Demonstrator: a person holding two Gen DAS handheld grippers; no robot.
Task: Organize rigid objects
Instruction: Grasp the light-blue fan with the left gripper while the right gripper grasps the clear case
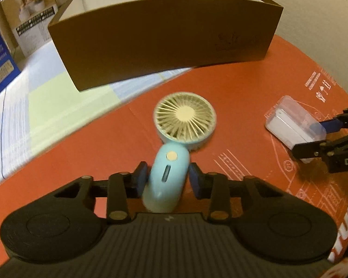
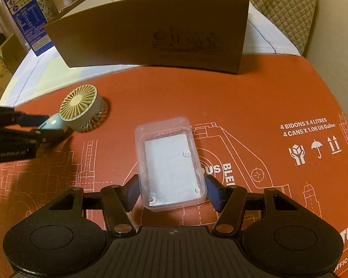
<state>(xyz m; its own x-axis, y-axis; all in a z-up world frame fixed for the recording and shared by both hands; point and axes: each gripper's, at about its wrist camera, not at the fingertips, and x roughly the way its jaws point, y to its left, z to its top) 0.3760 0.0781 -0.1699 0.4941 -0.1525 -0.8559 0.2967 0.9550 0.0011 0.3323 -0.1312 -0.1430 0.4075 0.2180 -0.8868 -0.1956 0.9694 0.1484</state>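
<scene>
A hand-held fan lies flat on the red cardboard sheet [image 1: 243, 88], its cream head [image 1: 185, 117] pointing away and its light-blue handle [image 1: 168, 180] toward me. My left gripper [image 1: 169, 177] is shut on that handle, a blue pad against each side. To the right, a clear plastic case [image 2: 171, 162] with a silver plate inside rests on the sheet. My right gripper [image 2: 174, 193] is shut on its near end, pads against both long sides. The right wrist view shows the left gripper [image 2: 51, 125] at the fan [image 2: 81, 106]. The left wrist view shows the right gripper [image 1: 313, 136] at the case [image 1: 294, 122].
A large open brown cardboard box [image 1: 162, 39] with a white inside stands behind both objects, partly on the red sheet and partly on a pastel checked mat [image 1: 46, 97]. Printed cartons [image 2: 25, 11] stand at the far left, a quilted cushion [image 2: 285, 7] at the far right.
</scene>
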